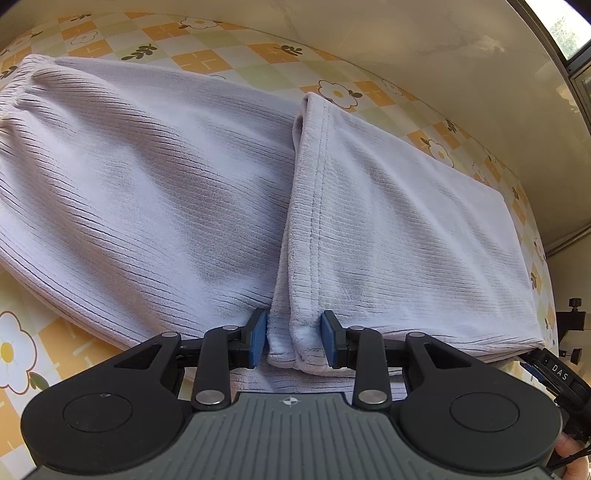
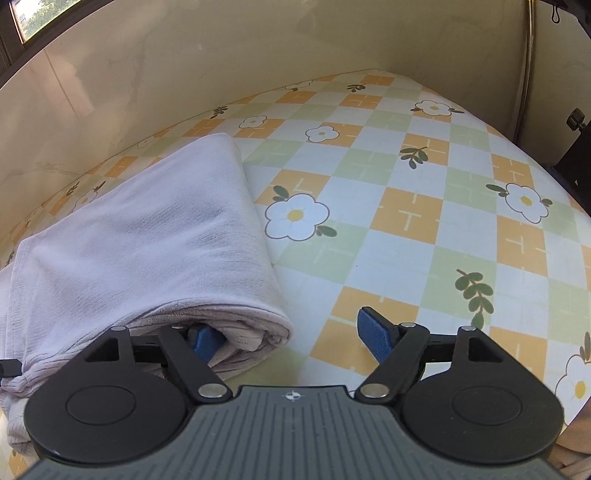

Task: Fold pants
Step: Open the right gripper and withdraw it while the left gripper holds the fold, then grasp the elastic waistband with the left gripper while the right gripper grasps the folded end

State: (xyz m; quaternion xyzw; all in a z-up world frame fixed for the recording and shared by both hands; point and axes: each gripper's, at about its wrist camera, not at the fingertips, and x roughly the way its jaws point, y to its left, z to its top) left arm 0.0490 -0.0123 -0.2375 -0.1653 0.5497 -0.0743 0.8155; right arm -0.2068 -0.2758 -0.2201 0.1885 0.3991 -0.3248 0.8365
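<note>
Pale lavender ribbed pants [image 1: 147,192] lie flat on the flowered tablecloth, waistband at the far left. Their legs [image 1: 399,229] are folded back over the upper part, and the stitched hem runs toward me. My left gripper [image 1: 294,338] is shut on the near corner of that hem, whose bunched layers fill the gap between the blue pads. In the right wrist view the folded end of the pants [image 2: 147,236] lies at the left. My right gripper [image 2: 288,336] stands open: its left fingertip [image 2: 205,341] is tucked into the fold's layers, and its right one hovers over bare cloth.
The checked orange, green and white tablecloth [image 2: 406,206] stretches bare to the right of the pants. A beige wall [image 2: 221,55] runs close behind the table. A black stand [image 2: 576,147] is at the far right edge, and a window [image 1: 565,26] is up in the corner.
</note>
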